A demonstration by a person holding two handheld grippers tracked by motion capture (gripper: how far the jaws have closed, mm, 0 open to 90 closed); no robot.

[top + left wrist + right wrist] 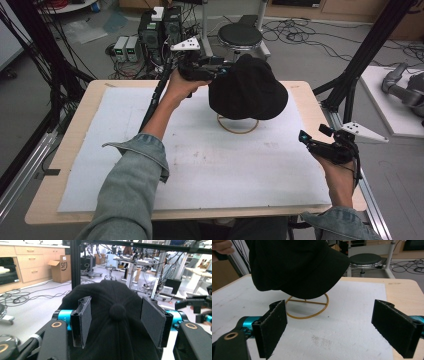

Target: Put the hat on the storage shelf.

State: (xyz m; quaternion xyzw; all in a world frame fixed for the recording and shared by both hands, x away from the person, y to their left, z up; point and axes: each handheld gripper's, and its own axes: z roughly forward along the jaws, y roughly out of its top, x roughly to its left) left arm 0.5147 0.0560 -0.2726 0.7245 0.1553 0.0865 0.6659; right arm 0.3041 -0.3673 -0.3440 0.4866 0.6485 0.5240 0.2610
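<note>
— Where is your left arm?

— Your left forearm reaches forward across the white mat [200,165] toward the desk's [80,130] far edge, wrist bent inward, and your left claw [212,67] meets the black cap [248,87] from its left side.

— How wide is that claw?

— In the left gripper view its jaws stand well apart on either side of the cap's crown [112,322], with the top button [117,311] between them. The pads [86,320] look just beside the cloth; whether they press it, I cannot tell. Call it released.

— And the cap?

— It sits raised over a brass wire ring stand [308,307] near the middle of the far edge.

— Your right hand?

— It rests at the desk's right edge, well apart from the cap. Your right claw [312,142] points toward the cap, jaws spread wide, holding nothing.
</note>
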